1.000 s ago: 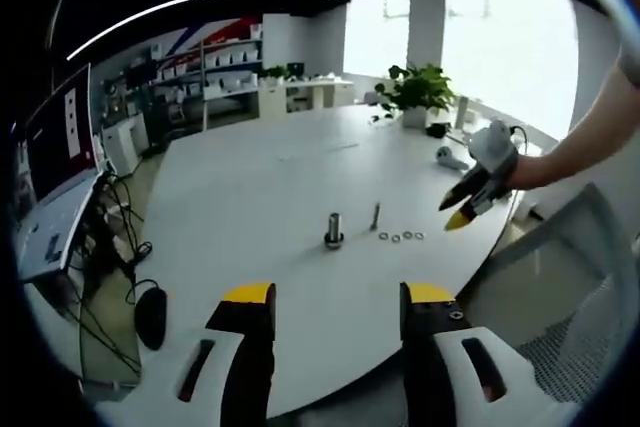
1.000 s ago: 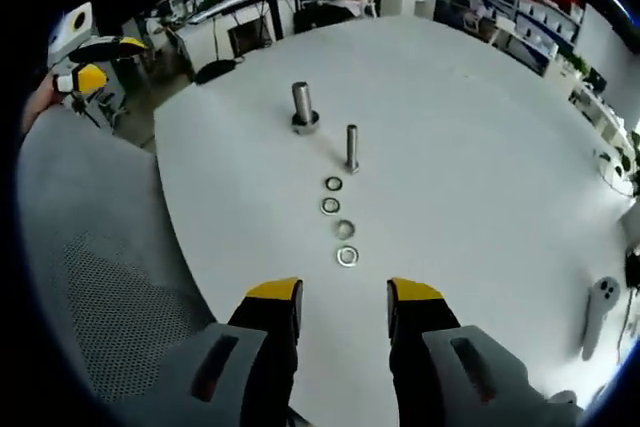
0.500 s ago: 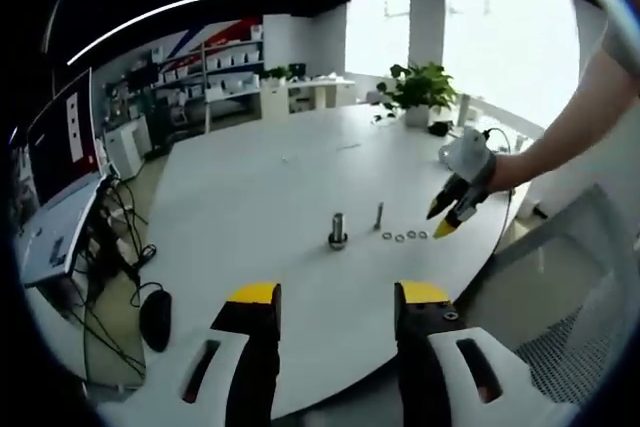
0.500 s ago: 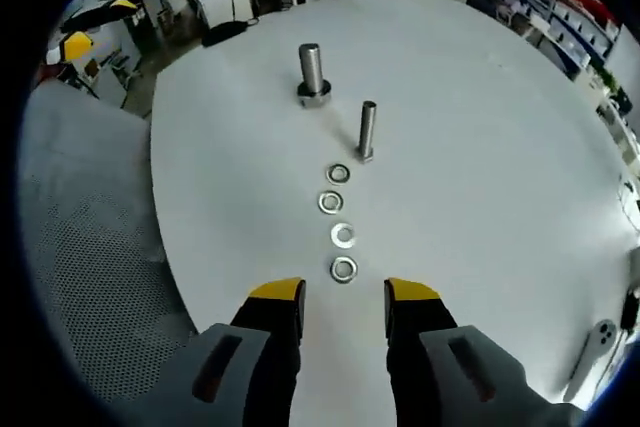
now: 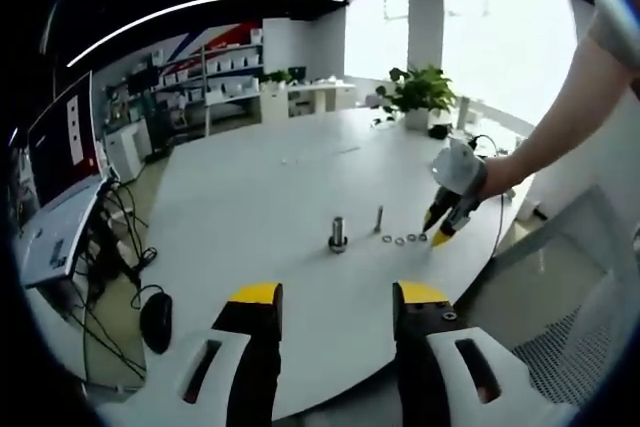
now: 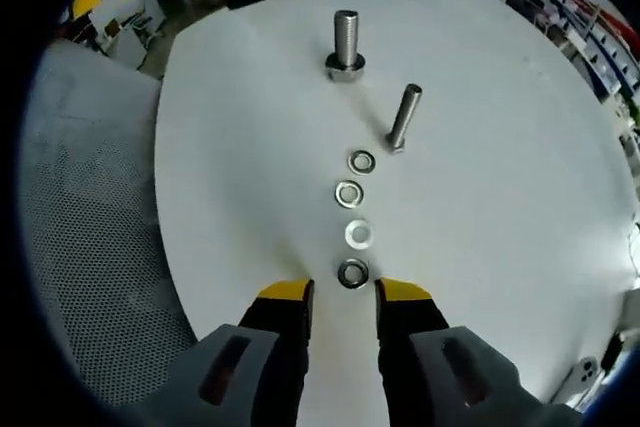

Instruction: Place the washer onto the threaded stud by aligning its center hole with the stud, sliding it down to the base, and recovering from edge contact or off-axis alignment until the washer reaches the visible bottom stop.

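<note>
Closer now, right gripper (image 6: 343,292) jaws gape at nearest washer (image 6: 352,273); stud (image 6: 403,119) threads blurred.

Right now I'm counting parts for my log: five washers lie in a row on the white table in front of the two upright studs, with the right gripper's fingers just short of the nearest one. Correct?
Not quite: the row holds four washers, not five, as the right gripper view shows. The rest stands: they lie on the white table before the two upright studs, and the right gripper has its fingers just short of the nearest washer.

In the left gripper view the washers (image 5: 403,239) (a tiny row) are too small to be counted.
</note>
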Motion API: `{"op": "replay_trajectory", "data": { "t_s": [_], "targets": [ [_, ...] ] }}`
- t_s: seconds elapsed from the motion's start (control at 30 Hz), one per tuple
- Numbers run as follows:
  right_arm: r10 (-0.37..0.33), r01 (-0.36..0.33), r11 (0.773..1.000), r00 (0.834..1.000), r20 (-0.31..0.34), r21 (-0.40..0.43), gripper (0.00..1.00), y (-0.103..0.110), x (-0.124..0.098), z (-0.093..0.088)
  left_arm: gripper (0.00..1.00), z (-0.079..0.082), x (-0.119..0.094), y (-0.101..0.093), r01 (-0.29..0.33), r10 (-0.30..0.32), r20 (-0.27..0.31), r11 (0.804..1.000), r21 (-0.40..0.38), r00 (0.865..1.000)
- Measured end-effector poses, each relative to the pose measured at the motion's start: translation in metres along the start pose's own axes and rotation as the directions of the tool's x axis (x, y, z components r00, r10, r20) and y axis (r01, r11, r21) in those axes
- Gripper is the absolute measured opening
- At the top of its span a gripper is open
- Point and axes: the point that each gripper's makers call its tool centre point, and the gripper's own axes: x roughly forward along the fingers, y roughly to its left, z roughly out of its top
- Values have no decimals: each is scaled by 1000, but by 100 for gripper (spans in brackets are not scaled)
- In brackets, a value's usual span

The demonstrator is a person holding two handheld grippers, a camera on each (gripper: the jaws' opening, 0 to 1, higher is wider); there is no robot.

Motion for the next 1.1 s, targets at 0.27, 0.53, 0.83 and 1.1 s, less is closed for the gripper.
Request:
{"op": "replay_trajectory", "data": {
  "t_s": [0.27, 0.53, 0.83, 1.1],
  "targets": [
    [28, -50, 988, 988, -149, -147, 20, -2, 0, -3, 41, 0, 0, 1, -2, 2, -1, 1000, -6, 1000],
    [80, -90, 995, 979, -188, -46, 24, 3, 1, -1, 40, 1, 1, -2, 12, -12, -1, 1000, -8, 1000],
    [22, -64, 981, 975, -223, -181, 22, 1, 3, -1, 40, 1, -1, 6, -19, 19, 8, 1000, -24, 1000],
    [25, -60, 985, 978, -206, -163, 21, 2, 2, 1, 40, -1, 0, 3, -11, 11, -4, 1000, -12, 1000]
  ]
}}
